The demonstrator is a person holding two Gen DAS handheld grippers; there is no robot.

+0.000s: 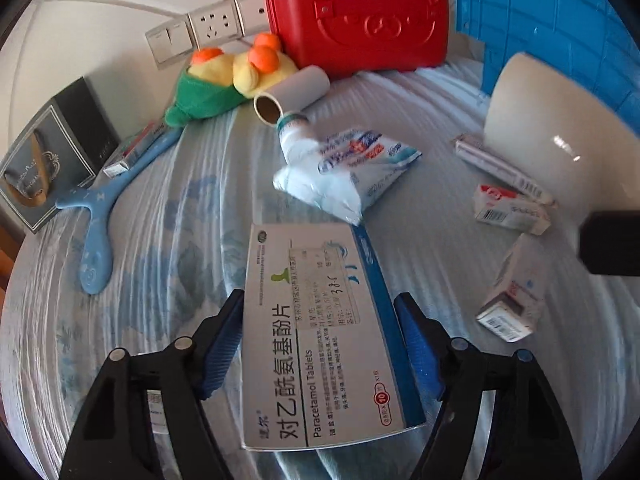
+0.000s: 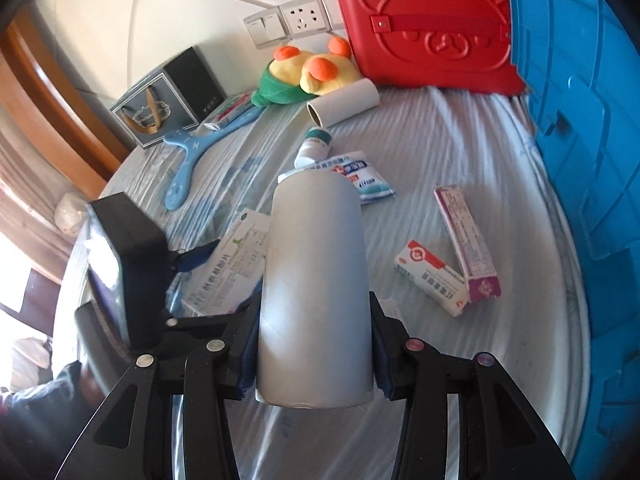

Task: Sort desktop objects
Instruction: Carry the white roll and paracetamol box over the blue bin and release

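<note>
My left gripper (image 1: 320,340) is shut on a white and blue Paracetamol tablet box (image 1: 316,332), held above the blue patterned tabletop (image 1: 180,240). My right gripper (image 2: 314,344) is shut on a grey roll (image 2: 316,288) that points forward; the roll also shows large at the right of the left wrist view (image 1: 548,132). Loose on the table lie a tissue pack (image 1: 352,168), a small white bottle (image 1: 294,136), a second roll (image 1: 292,94), a red and white medicine box (image 2: 432,276) and a purple box (image 2: 466,236).
At the back stand a red bear case (image 1: 360,16), a yellow and green plush toy (image 1: 228,76) and a dark gift bag (image 1: 52,156). A blue plastic crate (image 2: 580,160) runs along the right. A blue boomerang-shaped toy (image 1: 100,216) lies at left.
</note>
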